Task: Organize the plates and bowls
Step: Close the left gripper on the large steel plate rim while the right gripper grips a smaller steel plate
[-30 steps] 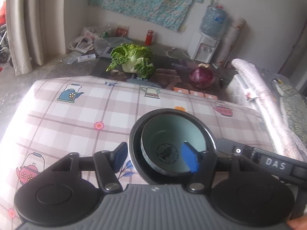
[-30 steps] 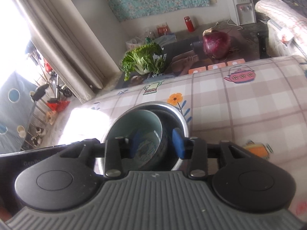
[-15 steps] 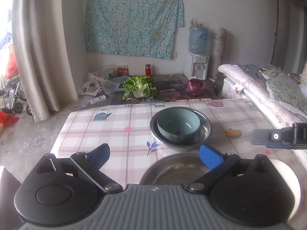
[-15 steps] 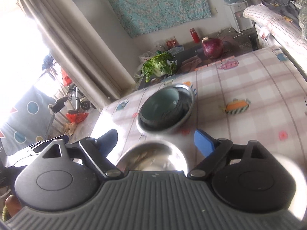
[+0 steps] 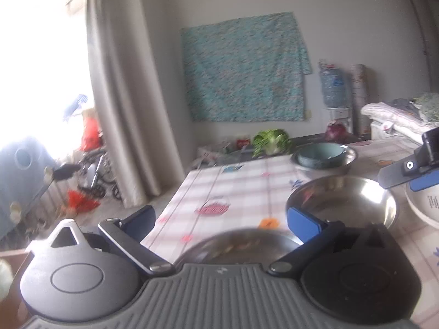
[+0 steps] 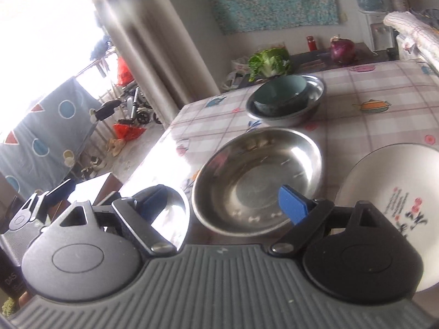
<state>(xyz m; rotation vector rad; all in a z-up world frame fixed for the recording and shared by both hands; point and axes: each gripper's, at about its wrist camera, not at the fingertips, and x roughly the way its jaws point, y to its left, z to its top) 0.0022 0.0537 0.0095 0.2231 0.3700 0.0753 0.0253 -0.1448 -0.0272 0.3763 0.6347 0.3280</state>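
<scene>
Both hand-held grippers, left (image 5: 219, 220) and right (image 6: 221, 201), have just opened wide and pulled back empty, leaving the teal ceramic bowl (image 6: 279, 90) nested in the far steel bowl (image 6: 310, 107) ahead.

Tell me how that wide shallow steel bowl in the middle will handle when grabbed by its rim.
The wide shallow stainless steel bowl looks thin-walled, so probably light and stiff. Its polished, glossy surface suggests pads may slip on the rim. Sitting on a smooth plaid tablecloth, it would likely slide rather than tip if pushed.

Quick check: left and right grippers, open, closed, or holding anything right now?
Left gripper: open, holding nothing.
Right gripper: open, holding nothing.
</scene>
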